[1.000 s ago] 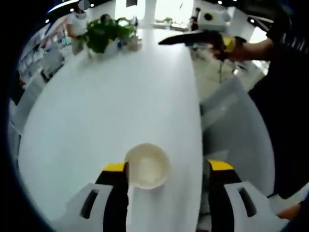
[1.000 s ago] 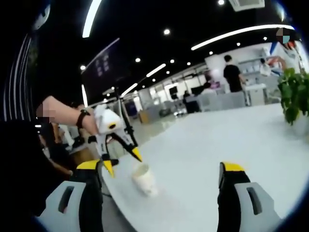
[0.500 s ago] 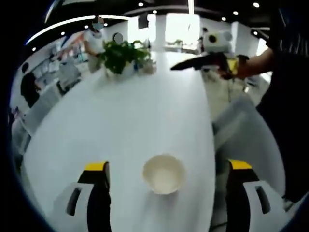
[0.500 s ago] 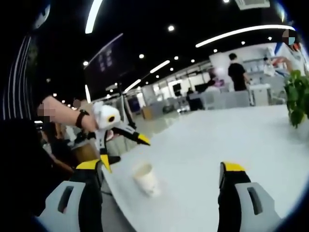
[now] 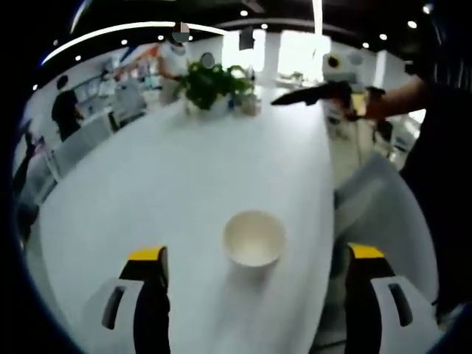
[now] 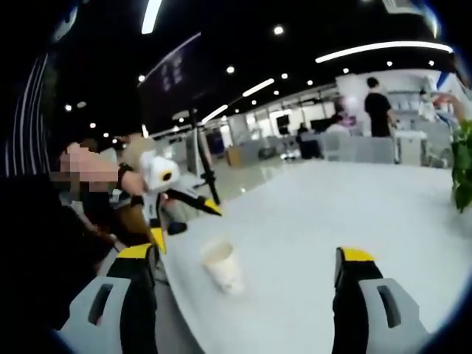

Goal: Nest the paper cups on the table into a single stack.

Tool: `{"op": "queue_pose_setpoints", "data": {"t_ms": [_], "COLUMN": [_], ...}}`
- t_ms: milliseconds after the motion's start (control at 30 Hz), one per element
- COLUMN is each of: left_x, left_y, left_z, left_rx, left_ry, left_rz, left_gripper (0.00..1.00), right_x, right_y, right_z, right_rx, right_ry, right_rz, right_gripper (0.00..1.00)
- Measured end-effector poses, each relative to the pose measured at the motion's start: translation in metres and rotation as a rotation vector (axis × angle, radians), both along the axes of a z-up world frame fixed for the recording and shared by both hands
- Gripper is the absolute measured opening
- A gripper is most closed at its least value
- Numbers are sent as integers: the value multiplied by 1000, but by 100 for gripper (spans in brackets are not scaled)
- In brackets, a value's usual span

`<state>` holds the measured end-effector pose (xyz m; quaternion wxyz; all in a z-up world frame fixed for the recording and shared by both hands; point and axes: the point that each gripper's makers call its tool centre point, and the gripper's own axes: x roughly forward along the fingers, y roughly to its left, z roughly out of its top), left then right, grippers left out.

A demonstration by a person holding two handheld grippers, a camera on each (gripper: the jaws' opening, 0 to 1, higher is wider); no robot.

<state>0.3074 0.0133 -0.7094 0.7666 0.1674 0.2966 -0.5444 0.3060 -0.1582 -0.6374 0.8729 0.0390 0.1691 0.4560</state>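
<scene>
Left gripper view: a single paper cup [image 5: 254,238] stands upright on the white table [image 5: 177,177], mouth open toward the camera, near the table's edge on the view's right side. The left gripper [image 5: 254,258] has its jaws spread wide, one on each side of the cup and clear of it; nothing is held. A potted plant [image 5: 214,85] sits at the far end of the table. The right gripper [image 5: 310,94] enters from the right, held above the far table edge by a hand [image 5: 377,103]; its dark jaws look close together here, but the exact gap is unclear. A chair back [image 5: 376,206] stands just beside the table edge.

Right gripper view: the same cup [image 6: 223,264] stands near the table's near edge. The right gripper's [image 6: 247,259] own jaws are spread wide with nothing between them. The left gripper [image 6: 181,214] appears at left, jaws apart, just above and beside the cup, not touching it. A person [image 6: 380,110] stands in the background.
</scene>
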Motion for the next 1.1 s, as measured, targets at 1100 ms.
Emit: {"op": "queue_pose_setpoints", "data": {"t_ms": [1100], "left_x": [-2], "left_y": [38], "left_z": [-26], "left_rx": [-57], "left_ry": [-32], "left_rz": [93], "left_gripper": [95], "right_x": [-3], "right_y": [60], "right_z": [-63], "right_rx": [-230], "right_ry": [23], "right_rz": [229], "right_gripper": [94]}}
